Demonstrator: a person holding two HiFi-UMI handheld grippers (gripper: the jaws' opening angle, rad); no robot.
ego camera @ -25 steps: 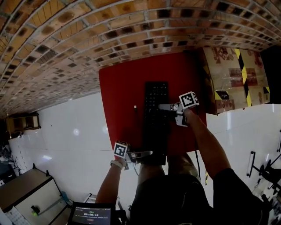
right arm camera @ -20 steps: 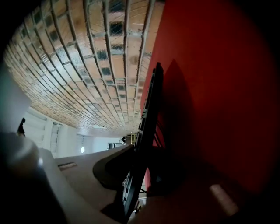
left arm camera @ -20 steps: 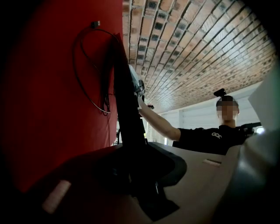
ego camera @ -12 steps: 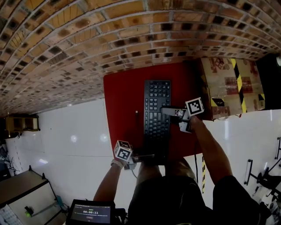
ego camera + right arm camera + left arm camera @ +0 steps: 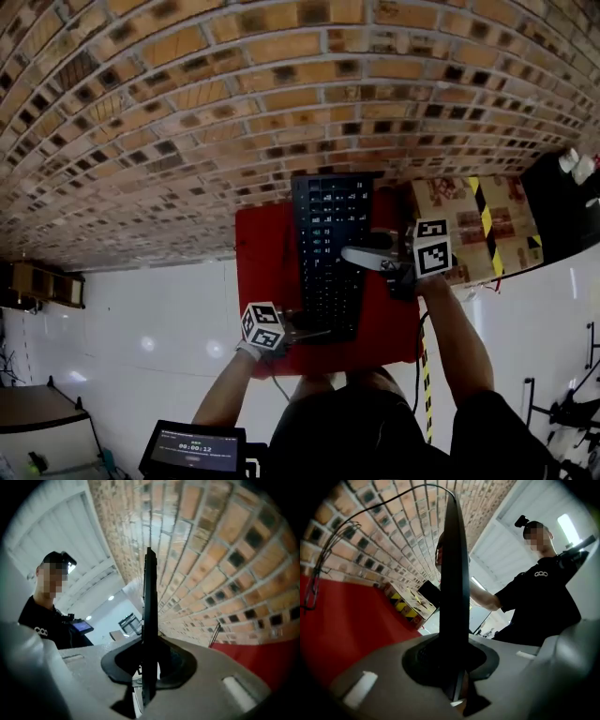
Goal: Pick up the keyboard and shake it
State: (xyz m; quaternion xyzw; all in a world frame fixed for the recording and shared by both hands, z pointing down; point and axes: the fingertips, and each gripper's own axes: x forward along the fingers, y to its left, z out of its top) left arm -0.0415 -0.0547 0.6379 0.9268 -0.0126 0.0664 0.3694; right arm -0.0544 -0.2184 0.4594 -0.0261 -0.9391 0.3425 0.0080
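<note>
The black keyboard (image 5: pixel 328 253) hangs above the red table (image 5: pixel 267 281), and its far end reaches past the table's far edge over the bricks. My left gripper (image 5: pixel 314 330) is shut on the keyboard's near end. In the left gripper view the keyboard (image 5: pixel 453 573) stands edge-on between the pads. My right gripper (image 5: pixel 361 255) grips the keyboard's right long edge, and its jaws are still closing on it. The right gripper view shows the thin keyboard (image 5: pixel 149 602) pinched between the pads.
A cardboard box with black and yellow tape (image 5: pixel 487 225) stands right of the table. Brick paving (image 5: pixel 234 112) lies beyond it, white floor to the left. The keyboard's cable (image 5: pixel 328 550) arcs over the table. A small screen (image 5: pixel 192 450) sits at my lower left.
The keyboard has come up off the red table with both grippers on it. The right gripper's jaws have closed onto its right edge. The view has tilted towards the bricks.
</note>
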